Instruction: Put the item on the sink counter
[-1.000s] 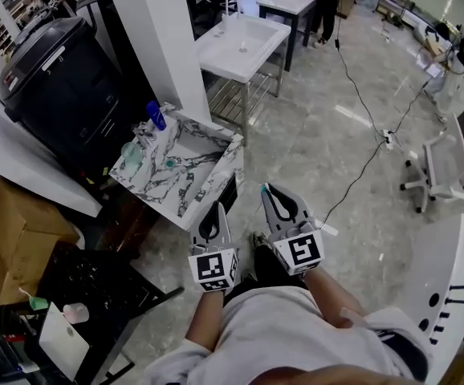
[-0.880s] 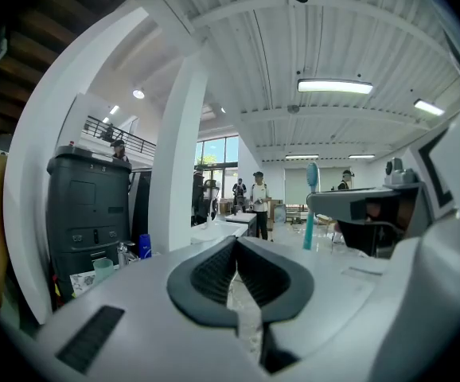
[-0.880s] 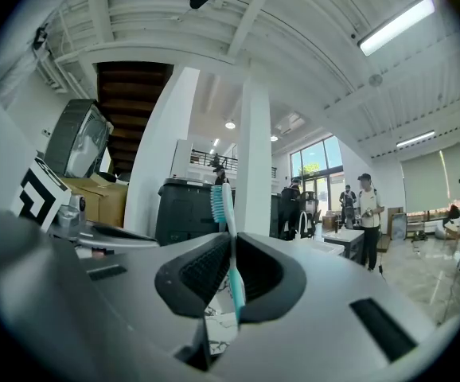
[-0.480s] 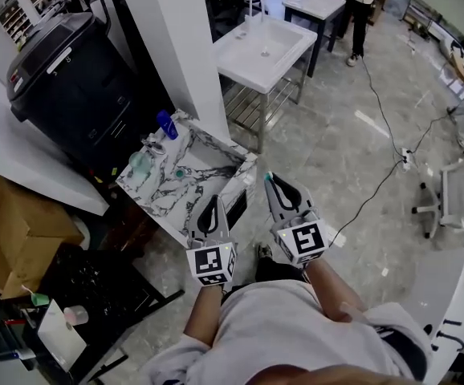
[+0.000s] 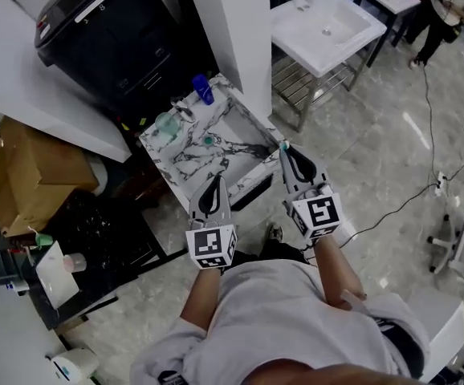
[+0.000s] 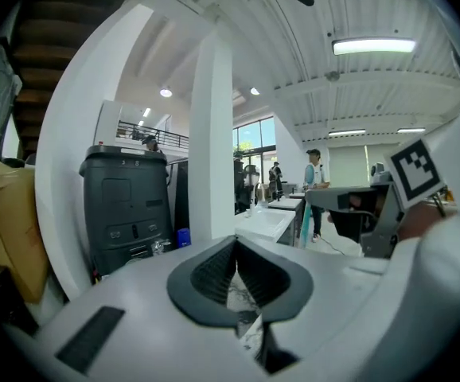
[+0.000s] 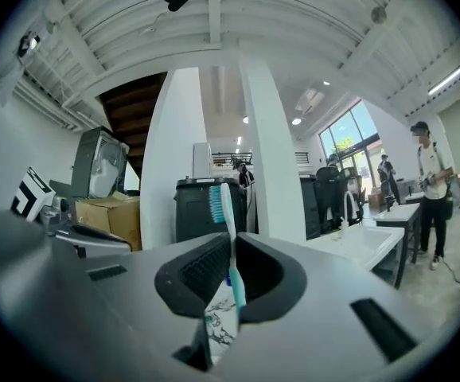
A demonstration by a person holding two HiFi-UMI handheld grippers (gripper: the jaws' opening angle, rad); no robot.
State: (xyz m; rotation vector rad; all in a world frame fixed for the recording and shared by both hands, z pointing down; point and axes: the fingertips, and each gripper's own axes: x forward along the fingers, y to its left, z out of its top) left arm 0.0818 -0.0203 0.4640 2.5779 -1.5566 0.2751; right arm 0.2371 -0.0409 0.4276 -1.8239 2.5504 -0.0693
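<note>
A white and teal toothbrush stands upright between the jaws of my right gripper, bristles at the top. The right gripper is shut on it. In the head view the right gripper reaches over the front right rim of the marble-patterned sink counter, with the toothbrush's teal tip showing at its nose. My left gripper hovers at the counter's front edge. In its own view the left gripper is shut with nothing in it.
On the counter's back ledge stand a blue cup, a teal glass and a faucet. A white pillar and a black machine rise behind. A cardboard box lies left; a white sink stands right.
The marble sink has come nearer. Both grippers, earlier over the floor short of it, now reach its front edge. The toothbrush stays in the right gripper.
</note>
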